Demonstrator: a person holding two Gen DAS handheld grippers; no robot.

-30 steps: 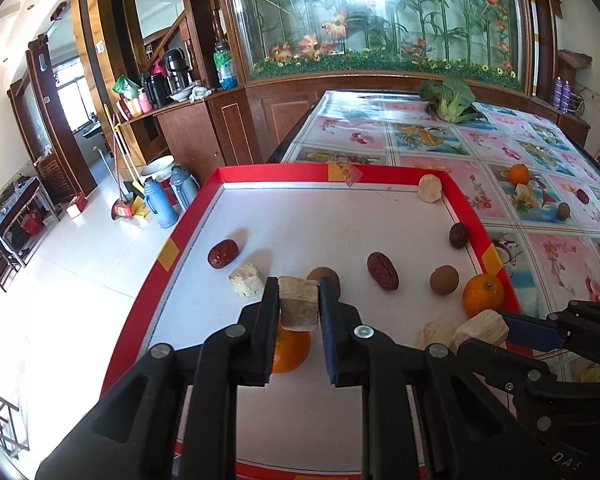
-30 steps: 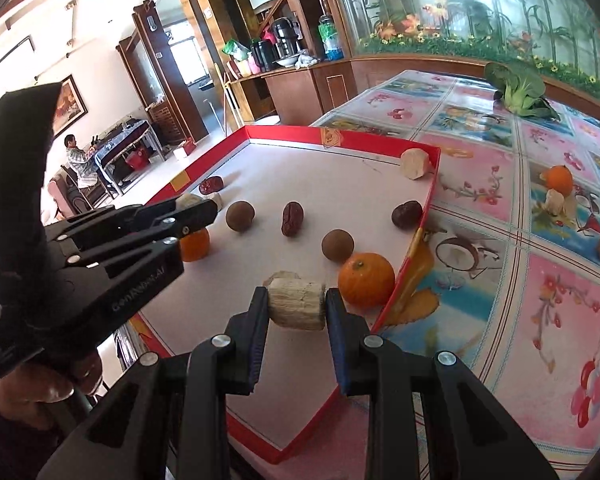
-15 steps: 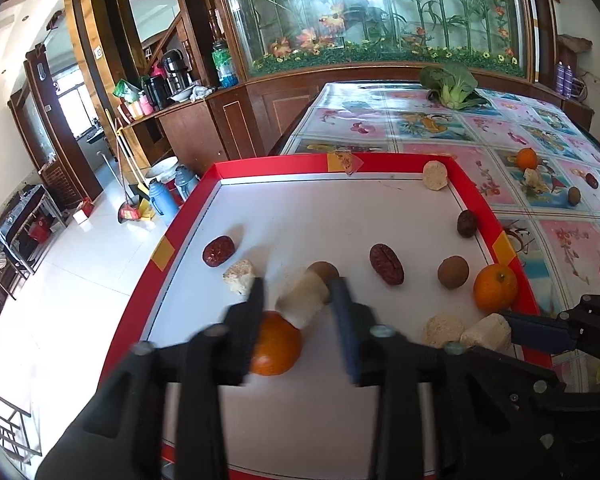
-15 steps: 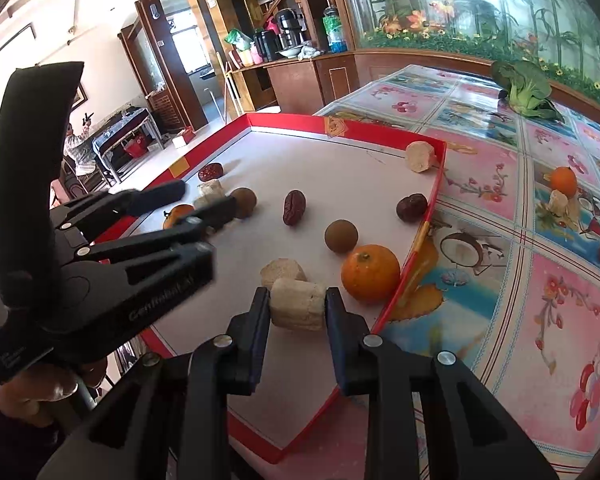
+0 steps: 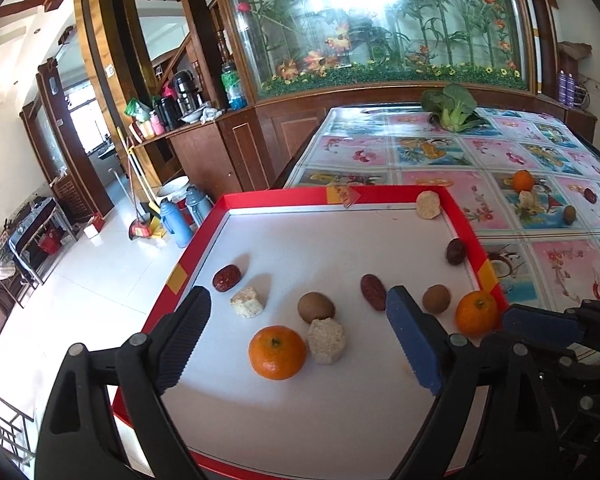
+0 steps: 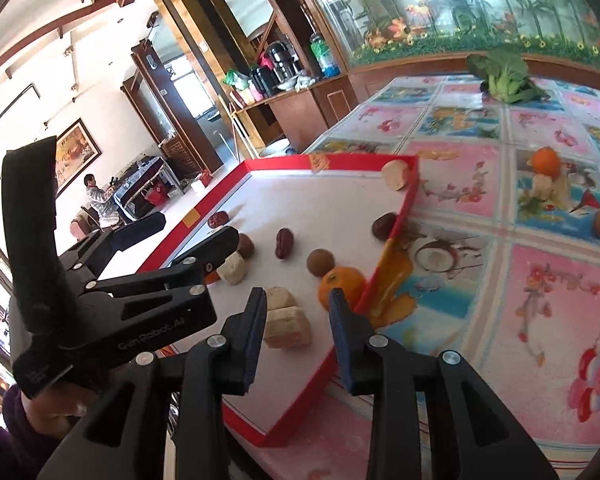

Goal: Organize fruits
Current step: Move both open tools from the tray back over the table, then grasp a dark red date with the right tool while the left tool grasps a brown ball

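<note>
Fruits lie scattered on the red-rimmed white tray [image 5: 204,236]: an orange [image 5: 277,352] touching a pale chunk [image 5: 326,340] sits nearest, between the wide-spread fingers of the left gripper [image 5: 300,332], whose jaws have just been opening and grip nothing. Right gripper [image 6: 298,330] has loosened slightly, another pale chunk [image 6: 288,326] between its pads, contact uncertain. Farther back: brown round fruit [image 5: 316,307], red dates [image 5: 374,292].

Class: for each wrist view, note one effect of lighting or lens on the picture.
Left wrist view: the lit aquarium blows out to white glare. Right wrist view: the fisheye bends the red tray rim, and the tablecloth looks soft.
</note>
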